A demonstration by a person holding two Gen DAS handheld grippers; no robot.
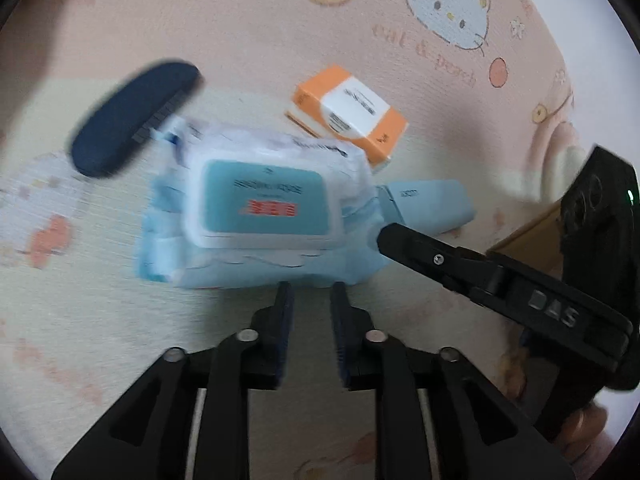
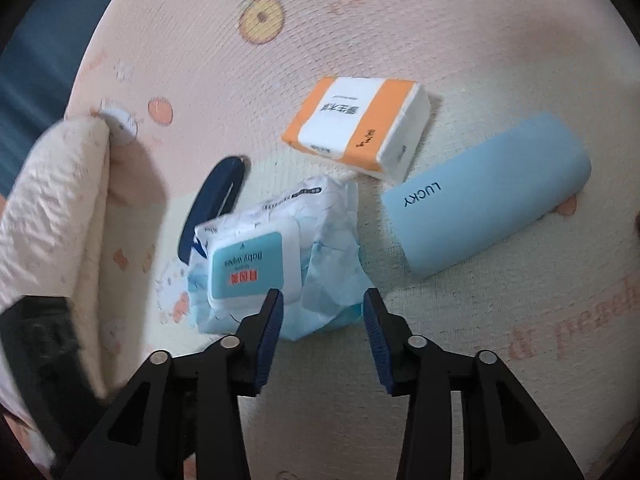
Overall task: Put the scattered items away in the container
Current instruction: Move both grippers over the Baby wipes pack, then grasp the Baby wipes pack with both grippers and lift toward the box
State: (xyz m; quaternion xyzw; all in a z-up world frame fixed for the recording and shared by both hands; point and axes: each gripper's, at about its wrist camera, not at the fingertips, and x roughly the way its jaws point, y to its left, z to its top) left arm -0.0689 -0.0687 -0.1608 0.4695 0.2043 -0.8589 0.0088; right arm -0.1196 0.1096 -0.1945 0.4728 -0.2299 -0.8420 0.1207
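Observation:
A blue-and-white baby wipes pack (image 1: 260,220) (image 2: 272,260) lies on the patterned mat. An orange-and-white tissue pack (image 1: 348,112) (image 2: 356,128), a light blue "LUCKY" case (image 1: 432,204) (image 2: 488,196) and a dark navy case (image 1: 132,116) (image 2: 212,208) lie around it. My left gripper (image 1: 310,292) sits just in front of the wipes, its jaws a narrow gap apart and empty. My right gripper (image 2: 324,300) is open and empty at the near edge of the wipes; one of its fingers (image 1: 420,248) reaches in from the right in the left wrist view.
A brown cardboard box edge (image 1: 532,236) shows at the right behind the right gripper's body. A cream quilted cushion (image 2: 52,200) lies at the left of the right wrist view. The pink cartoon-print mat (image 1: 280,32) extends beyond the items.

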